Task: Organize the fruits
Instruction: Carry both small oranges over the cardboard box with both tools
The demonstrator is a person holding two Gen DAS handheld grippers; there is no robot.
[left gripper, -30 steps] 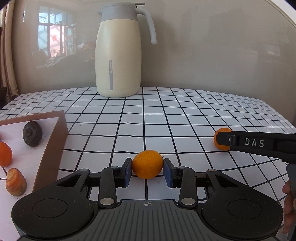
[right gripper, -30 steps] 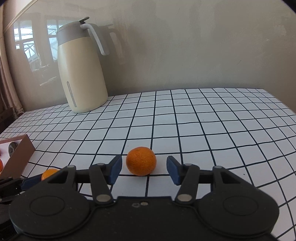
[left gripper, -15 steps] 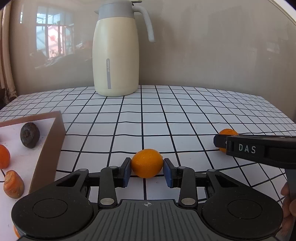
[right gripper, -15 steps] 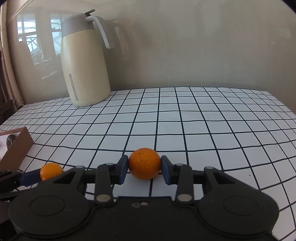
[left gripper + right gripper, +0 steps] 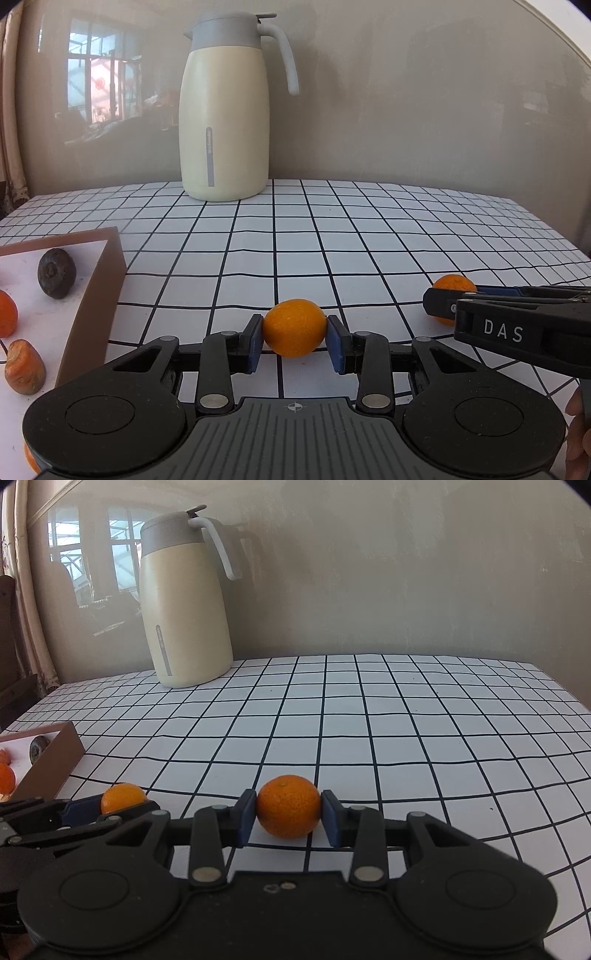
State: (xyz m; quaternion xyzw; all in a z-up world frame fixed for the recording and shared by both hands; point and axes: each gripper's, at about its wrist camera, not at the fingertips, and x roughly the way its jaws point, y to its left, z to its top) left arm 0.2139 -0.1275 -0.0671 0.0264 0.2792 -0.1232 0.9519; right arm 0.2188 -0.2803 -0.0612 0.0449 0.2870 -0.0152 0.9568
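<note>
- Since a second ago your right tool [image 5: 289, 818] has closed its blue pads onto the round, dimpled orange mandarin [image 5: 288, 806]; your left tool [image 5: 294, 339] was already gripping the smoother oval orange fruit [image 5: 294, 328].
- Both fruits sit low over the grid-patterned counter [image 5: 332, 236]; whether they touch it, I cannot tell.
- The brown-walled tray [image 5: 94, 299] holding the sorted fruit lies to your left, just beside the left tool, so that hand goes first.
- Both tools are level and pointing forward.

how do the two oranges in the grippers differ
The left gripper holds a smooth, slightly oval, yellow-orange kumquat-like fruit. The right gripper holds a rounder, deeper orange mandarin with pitted skin and a stem dimple on top. Both are small citrus, each clamped between blue fingers low over the grid tablecloth.
</note>
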